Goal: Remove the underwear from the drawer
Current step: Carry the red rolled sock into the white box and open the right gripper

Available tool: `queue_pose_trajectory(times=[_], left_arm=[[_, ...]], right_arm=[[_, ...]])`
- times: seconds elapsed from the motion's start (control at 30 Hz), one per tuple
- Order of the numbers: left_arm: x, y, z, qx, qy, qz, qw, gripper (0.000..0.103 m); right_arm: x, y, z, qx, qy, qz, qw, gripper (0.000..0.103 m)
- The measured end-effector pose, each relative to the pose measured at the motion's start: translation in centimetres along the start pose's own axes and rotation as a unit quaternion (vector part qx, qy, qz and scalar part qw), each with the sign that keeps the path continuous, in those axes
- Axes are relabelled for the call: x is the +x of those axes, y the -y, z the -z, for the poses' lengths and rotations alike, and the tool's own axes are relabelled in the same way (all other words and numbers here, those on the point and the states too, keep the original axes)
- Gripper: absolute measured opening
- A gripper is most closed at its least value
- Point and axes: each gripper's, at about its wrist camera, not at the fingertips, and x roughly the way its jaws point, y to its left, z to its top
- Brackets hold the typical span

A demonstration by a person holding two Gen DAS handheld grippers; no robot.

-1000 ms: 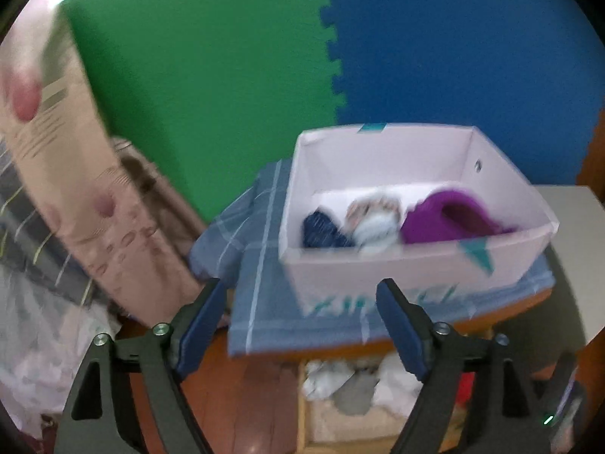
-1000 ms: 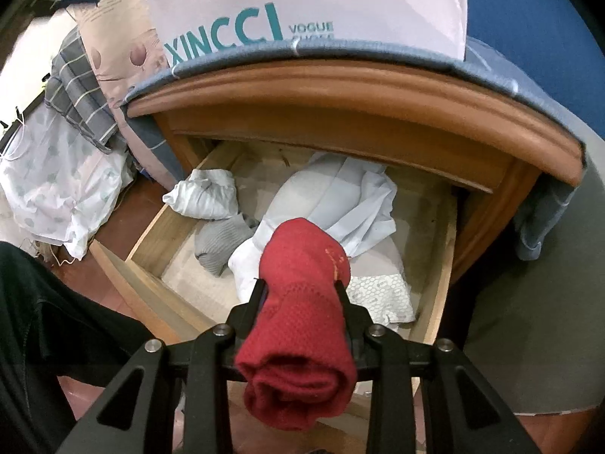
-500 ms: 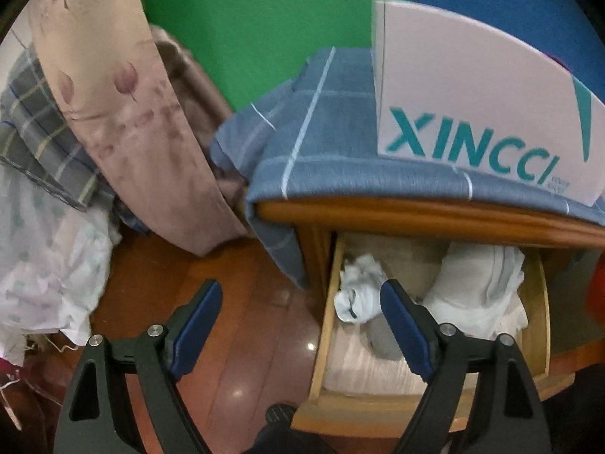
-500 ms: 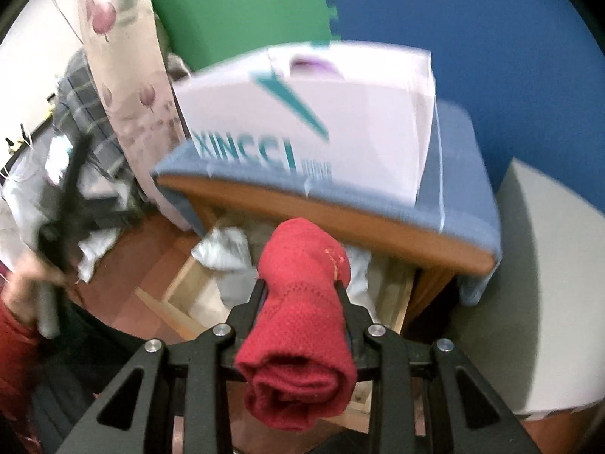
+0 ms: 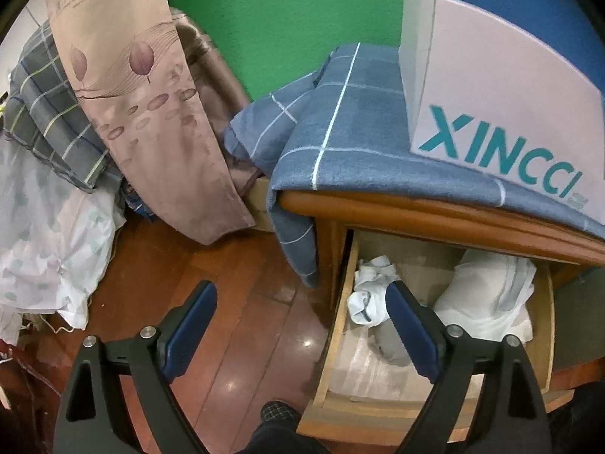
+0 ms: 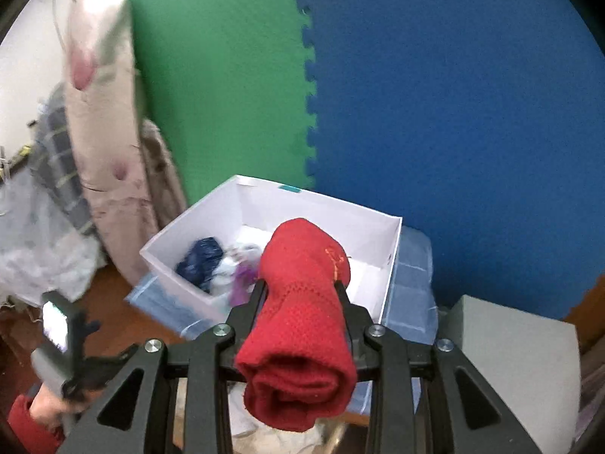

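Note:
The wooden drawer [image 5: 546,321] stands pulled out under the nightstand top, holding a crumpled white piece [image 5: 368,289], a grey roll [image 5: 389,344] and a large pale folded garment [image 5: 487,295]. My left gripper [image 5: 300,293] hangs over the drawer's left edge, its jaws opening with nothing between them; the right blue finger covers part of the white piece. My right gripper [image 6: 300,283] is shut on a rolled red underwear [image 6: 302,325], held above the white box [image 6: 393,253] on the nightstand. Dark blue, white and purple rolls [image 6: 223,261] lie in that box.
A blue checked cloth [image 5: 340,143] drapes over the nightstand under the box [image 5: 503,98]. A patterned pink curtain [image 5: 143,113] and piled bedding [image 5: 41,204] stand left on the wooden floor [image 5: 234,321]. Green and blue foam mats [image 6: 435,113] back the scene. A grey block [image 6: 510,363] sits right.
My left gripper dropped from box height to the open drawer and its jaws spread a little wider. My right gripper rose out of the drawer with the red roll up to the white box.

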Motion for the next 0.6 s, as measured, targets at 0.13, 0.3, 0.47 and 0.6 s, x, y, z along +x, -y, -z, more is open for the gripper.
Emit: queue_pose_trajectory(times=[0.13,0.3,0.47,0.6], left_arm=[[0.6,-0.1,0.2,0.0,-0.013,0.006,0.9999,0.089],[0.9,-0.4,0.2,-0.006,-0.017,0.003,0.9998,0.089],[1.4,-0.8,0.3,-0.015,-0.031,0.012,0.9993,0.089],[1.6,-0.7,0.3,-0.014,-0.036,0.012,0.9992,0.089]], right_arm=[[4.8,0.2,-2.1,-0.012,-0.037,0.031,0.999,0.032],[10.7,0.7,-2.5,-0.012,-0.091,0.063,0.994,0.032],[14.2,1.2,-2.0,-0.015,-0.133,0.082,0.988,0.032],[16.5,1.7,-1.7,-0.01,-0.161,0.086,0.983,0.032]])
